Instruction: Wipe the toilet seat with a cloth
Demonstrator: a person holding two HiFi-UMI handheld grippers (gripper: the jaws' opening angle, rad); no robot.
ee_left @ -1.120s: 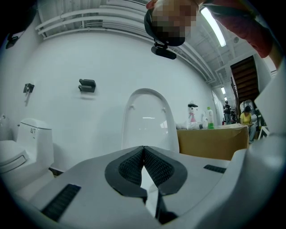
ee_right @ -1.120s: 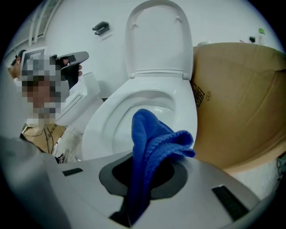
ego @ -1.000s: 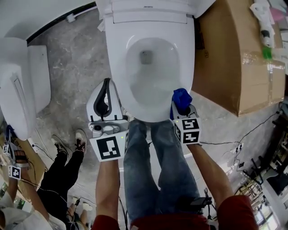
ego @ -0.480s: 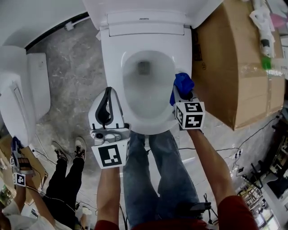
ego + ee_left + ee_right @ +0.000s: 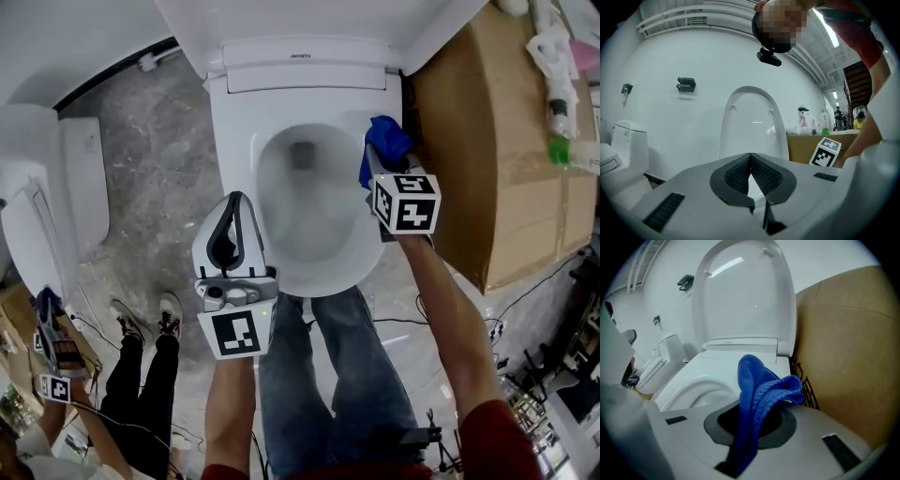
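In the head view, we hold the left claw (image 5: 231,208) by the left front rim of the seat (image 5: 239,141), jaws together. Our right claw (image 5: 377,167) holds the blue cloth (image 5: 385,141) at the seat's right side, beside the box (image 5: 487,150).

In the left gripper view, the left claw (image 5: 751,164) is closed and empty, facing the raised lid (image 5: 750,122).

In the right gripper view, the right claw (image 5: 752,427) is clamped on the cloth (image 5: 759,385), which bunches up above the seat (image 5: 689,380).

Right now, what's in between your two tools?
The toilet's open bowl, ringed by the white toilet seat, lies between the shut left tool and the right tool, which grips the blue cloth. The head view shows it.
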